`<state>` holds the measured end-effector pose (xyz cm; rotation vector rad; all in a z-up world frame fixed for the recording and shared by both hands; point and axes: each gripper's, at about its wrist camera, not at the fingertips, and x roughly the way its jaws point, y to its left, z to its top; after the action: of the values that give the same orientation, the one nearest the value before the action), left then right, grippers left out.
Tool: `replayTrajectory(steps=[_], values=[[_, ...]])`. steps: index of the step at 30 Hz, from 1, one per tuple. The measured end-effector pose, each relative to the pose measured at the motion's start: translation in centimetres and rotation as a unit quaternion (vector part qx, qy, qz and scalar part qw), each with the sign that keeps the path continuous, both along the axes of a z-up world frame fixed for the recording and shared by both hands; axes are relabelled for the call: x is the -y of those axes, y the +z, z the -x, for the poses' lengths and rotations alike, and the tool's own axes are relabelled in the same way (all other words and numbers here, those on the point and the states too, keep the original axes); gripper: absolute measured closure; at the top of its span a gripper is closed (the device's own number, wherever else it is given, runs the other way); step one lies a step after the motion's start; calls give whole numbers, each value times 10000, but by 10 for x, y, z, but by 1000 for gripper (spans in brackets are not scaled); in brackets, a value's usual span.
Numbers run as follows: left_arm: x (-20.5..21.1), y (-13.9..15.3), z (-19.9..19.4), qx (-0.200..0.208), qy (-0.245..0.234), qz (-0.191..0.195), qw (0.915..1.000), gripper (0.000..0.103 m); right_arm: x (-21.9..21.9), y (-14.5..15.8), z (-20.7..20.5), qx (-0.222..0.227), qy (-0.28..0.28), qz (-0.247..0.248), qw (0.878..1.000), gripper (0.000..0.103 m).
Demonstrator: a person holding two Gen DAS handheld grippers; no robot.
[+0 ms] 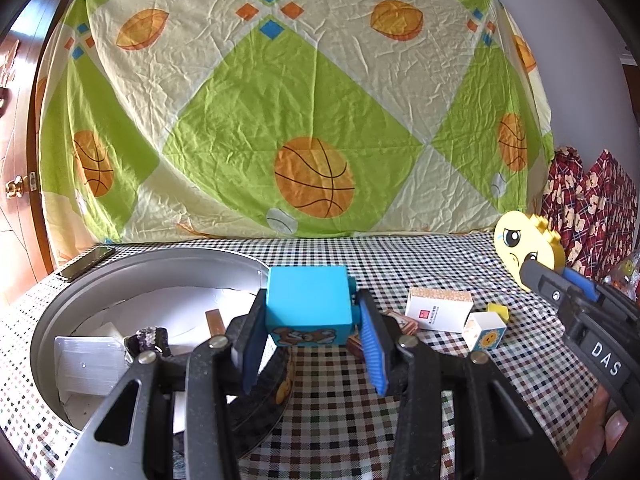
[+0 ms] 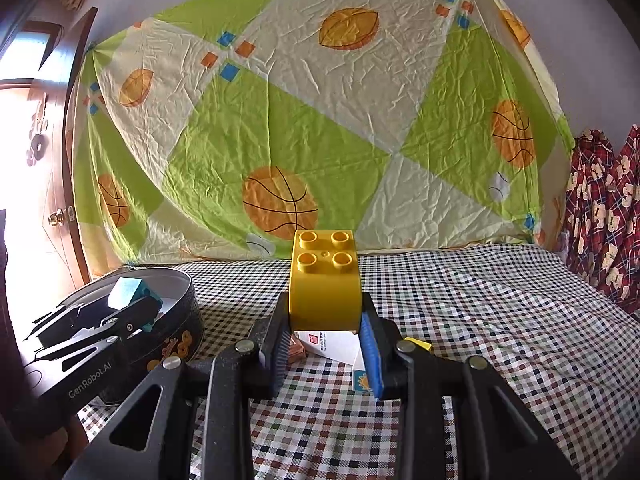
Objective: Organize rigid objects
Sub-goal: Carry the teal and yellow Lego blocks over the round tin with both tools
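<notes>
Pinching a blue plastic cube block (image 1: 306, 300), the left gripper (image 1: 308, 330) holds it beside the round metal tin (image 1: 52, 316), presumably to drop it in; the right gripper (image 2: 324, 344) clamps a yellow studded plastic brick (image 2: 325, 284) above the checked tablecloth (image 2: 500, 320), likely bound there too.

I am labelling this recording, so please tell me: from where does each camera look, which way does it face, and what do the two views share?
Left wrist: sits on the left claw, looks forward along its fingers at the blue block it grips, beside the round tin; the right claw and some fingertips show at right.
Right wrist: sits on the right claw, looks forward at the yellow block it grips; the left claw shows at left.
Shared: both blocks, tin, white box, checkered cloth, basketball sheet.
</notes>
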<state>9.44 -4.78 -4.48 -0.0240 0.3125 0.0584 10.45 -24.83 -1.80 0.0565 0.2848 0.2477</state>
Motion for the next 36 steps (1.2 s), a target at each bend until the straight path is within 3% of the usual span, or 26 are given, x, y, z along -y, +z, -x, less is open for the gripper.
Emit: replayTrajectory(steps=[24,36], values=[[-23,0,0,34,247,145,9996,61,-8,0,-3,-15,140,-194,9997,69],[-42,0,2,15,364,257,9990,61,-38,0,-5,1,414,-21,9991,69]])
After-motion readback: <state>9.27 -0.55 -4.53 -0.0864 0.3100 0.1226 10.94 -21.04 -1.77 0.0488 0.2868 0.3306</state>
